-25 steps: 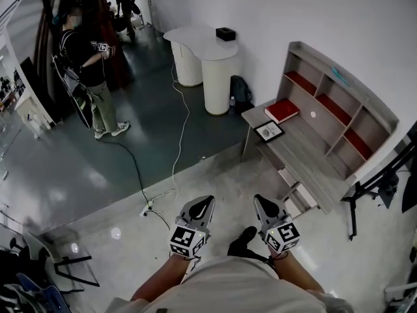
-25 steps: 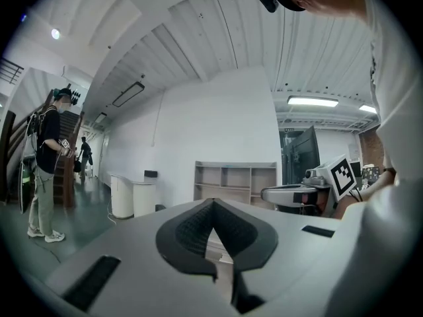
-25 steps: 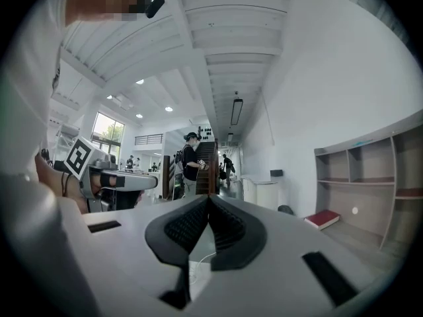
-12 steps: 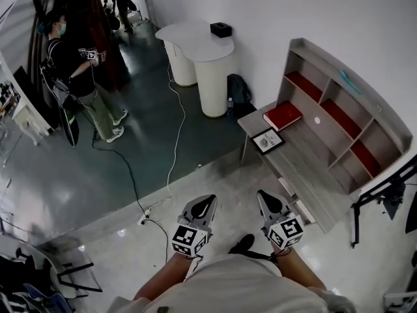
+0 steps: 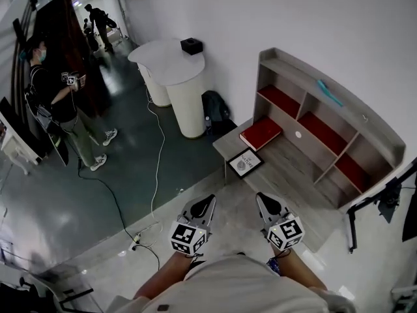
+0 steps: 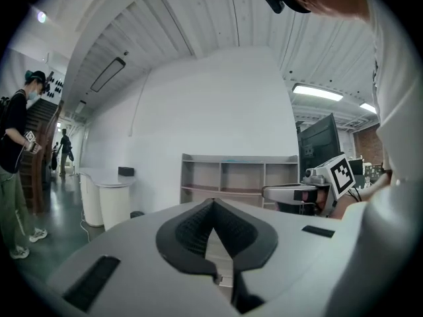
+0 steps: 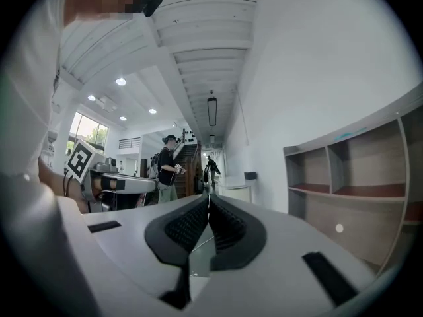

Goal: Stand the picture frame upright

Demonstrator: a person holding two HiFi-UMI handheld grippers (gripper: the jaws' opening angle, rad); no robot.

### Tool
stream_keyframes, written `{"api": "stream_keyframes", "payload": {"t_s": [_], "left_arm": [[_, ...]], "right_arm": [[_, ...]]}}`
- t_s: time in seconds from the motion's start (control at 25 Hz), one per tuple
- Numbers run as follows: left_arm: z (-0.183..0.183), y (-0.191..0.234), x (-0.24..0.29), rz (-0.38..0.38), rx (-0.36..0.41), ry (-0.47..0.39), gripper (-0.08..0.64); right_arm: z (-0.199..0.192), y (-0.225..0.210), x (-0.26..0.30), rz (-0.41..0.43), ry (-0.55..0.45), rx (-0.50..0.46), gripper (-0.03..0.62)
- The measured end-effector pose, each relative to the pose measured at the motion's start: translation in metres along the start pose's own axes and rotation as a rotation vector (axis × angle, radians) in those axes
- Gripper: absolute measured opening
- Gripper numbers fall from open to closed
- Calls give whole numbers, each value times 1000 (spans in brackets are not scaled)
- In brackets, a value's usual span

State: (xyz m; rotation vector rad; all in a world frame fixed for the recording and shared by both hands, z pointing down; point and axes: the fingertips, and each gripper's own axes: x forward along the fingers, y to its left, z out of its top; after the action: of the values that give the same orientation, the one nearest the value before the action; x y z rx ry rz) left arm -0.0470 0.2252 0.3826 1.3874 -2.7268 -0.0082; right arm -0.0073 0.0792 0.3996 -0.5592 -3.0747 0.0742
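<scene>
Got the picture frame lying flat, face up, on the left end of the grey desk, centre of the head view. Reads as dark border, white mat, small dark round print in the middle; roughly square, turned corner-on to the picture edges. Not standing. Just beside a red book, up and right of it; can't tell whether the two touch. Behind the desk, up against the white wall: grey shelf unit with red-lined compartments.

Left gripper at bottom centre, pointing level, closed, nothing in it. Confirmed in the left gripper view: pads meeting at the tip, nothing between, shelf unit in the distance beyond. Right gripper just right of it, also closed and empty; same in the right gripper view, with pads together. Both well apart from the frame, over the pale floor below the desk.

Rest of the head view: white round table at upper centre-left with a black box on top, dark backpack on the floor between table and desk, cable trailing over the dark floor, person standing at the left edge.
</scene>
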Motion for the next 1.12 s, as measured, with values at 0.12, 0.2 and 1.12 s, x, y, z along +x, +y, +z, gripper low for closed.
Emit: {"api": "stream_keyframes", "payload": {"t_s": [0.12, 0.2, 1.12], "left_arm": [[7, -9, 40, -45, 14, 3, 16], [7, -16, 64, -76, 13, 9, 17], [13, -22, 306, -677, 47, 84, 17]], "right_arm": [[3, -35, -6, -46, -9, 12, 20], [2, -55, -12, -79, -11, 21, 20], [-3, -202, 9, -655, -12, 93, 20]]}}
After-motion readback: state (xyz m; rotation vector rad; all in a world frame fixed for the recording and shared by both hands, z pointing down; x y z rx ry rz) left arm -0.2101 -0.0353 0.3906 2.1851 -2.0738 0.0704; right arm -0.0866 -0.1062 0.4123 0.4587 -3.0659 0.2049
